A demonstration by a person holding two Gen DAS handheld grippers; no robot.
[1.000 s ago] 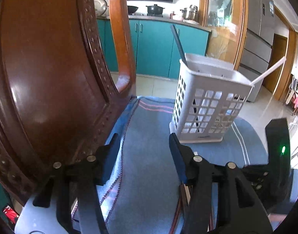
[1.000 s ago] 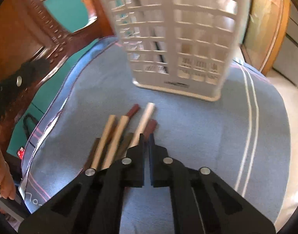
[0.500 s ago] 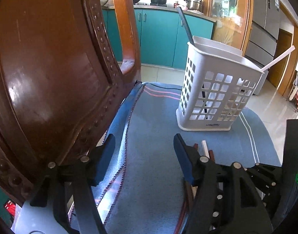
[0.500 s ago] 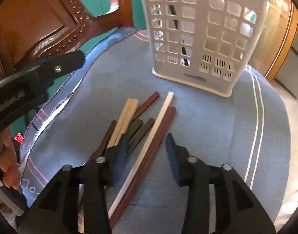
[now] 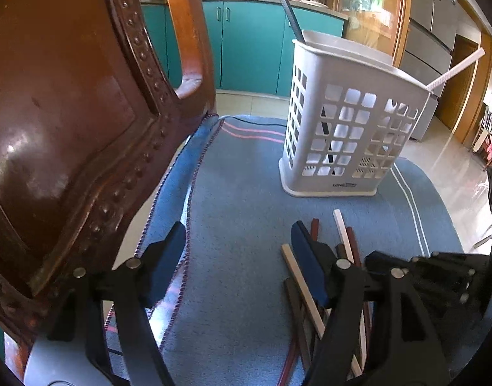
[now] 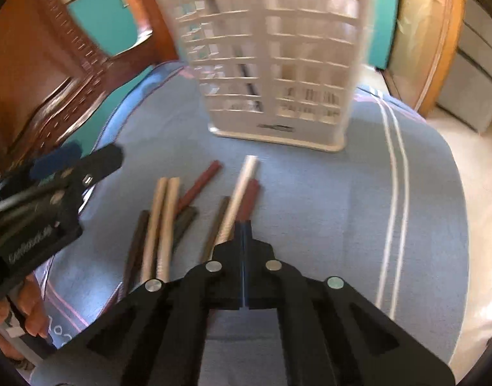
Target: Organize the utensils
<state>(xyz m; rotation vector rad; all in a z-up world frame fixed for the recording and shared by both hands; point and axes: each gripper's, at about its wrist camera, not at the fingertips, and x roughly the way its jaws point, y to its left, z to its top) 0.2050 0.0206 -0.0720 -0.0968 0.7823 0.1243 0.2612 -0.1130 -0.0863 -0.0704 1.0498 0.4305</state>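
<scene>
Several chopsticks lie loose on the blue cloth [image 6: 310, 193]: a white one [image 6: 242, 189], a red one [image 6: 249, 197], a beige pair [image 6: 162, 225] and darker ones [image 6: 181, 222]. Behind them stands the white slotted basket [image 6: 278, 64] [image 5: 352, 135], with a dark chopstick [image 5: 289, 9] and a white chopstick [image 5: 455, 70] leaning out of it. My right gripper [image 6: 242, 225] is shut just over the near ends of the white and red sticks; blur hides whether it pinches one. My left gripper [image 5: 237, 234] hovers left of the pile, jaws opening, nothing between them.
A carved wooden chair [image 5: 69, 128] rises close on the left, against the cloth's edge. A hand [image 6: 27, 315] holds the left tool at the lower left. Teal kitchen cabinets [image 5: 246, 41] and a tiled floor [image 5: 455, 167] lie beyond.
The right jaws opened around the white and red chopsticks, then shut again. The left jaws spread wider, and its view tipped down so more of the chopsticks show.
</scene>
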